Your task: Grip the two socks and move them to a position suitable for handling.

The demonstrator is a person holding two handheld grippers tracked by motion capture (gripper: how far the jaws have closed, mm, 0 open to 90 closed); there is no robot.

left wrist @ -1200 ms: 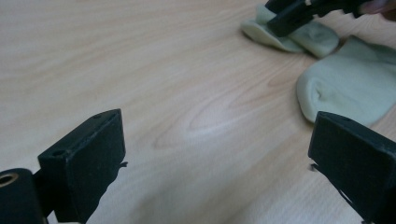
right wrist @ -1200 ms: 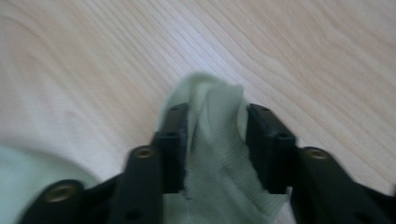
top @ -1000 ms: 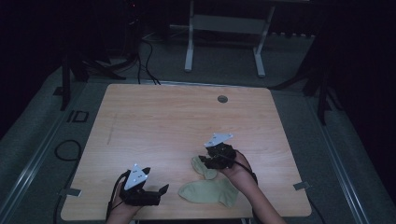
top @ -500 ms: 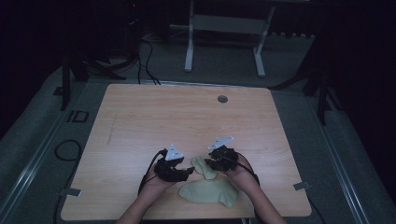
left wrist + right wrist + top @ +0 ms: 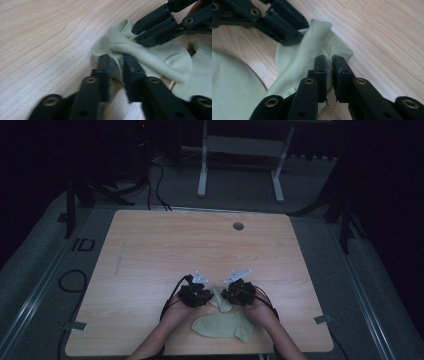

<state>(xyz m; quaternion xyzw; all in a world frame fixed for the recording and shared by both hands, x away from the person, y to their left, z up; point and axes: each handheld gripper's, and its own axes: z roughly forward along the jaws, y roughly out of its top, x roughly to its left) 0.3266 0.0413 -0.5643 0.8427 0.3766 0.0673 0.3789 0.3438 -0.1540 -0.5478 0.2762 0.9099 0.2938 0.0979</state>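
A crumpled pale green sock [image 5: 220,298] lies on the wooden table [image 5: 150,260] between my two grippers. My left gripper [image 5: 209,296] comes at it from the left; its jaws have just been closing and now pinch the cuff's edge [image 5: 117,68]. My right gripper [image 5: 228,296] comes from the right, its jaws also just closed, nipping a fold of the same sock [image 5: 312,50]. A second, flat sock [image 5: 222,327] lies nearer the front edge. The right gripper [image 5: 160,27] shows in the left gripper view, and the left gripper [image 5: 279,22] in the right gripper view.
A round cable hole [image 5: 238,226] sits near the table's far edge. Beyond the table stands a white metal frame [image 5: 240,150], and cables [image 5: 160,175] run over the dark floor. Both forearms enter over the front edge.
My left gripper has swept right from the table's front left corner to the crumpled sock. Both pairs of jaws have closed on it. The right gripper sank slightly.
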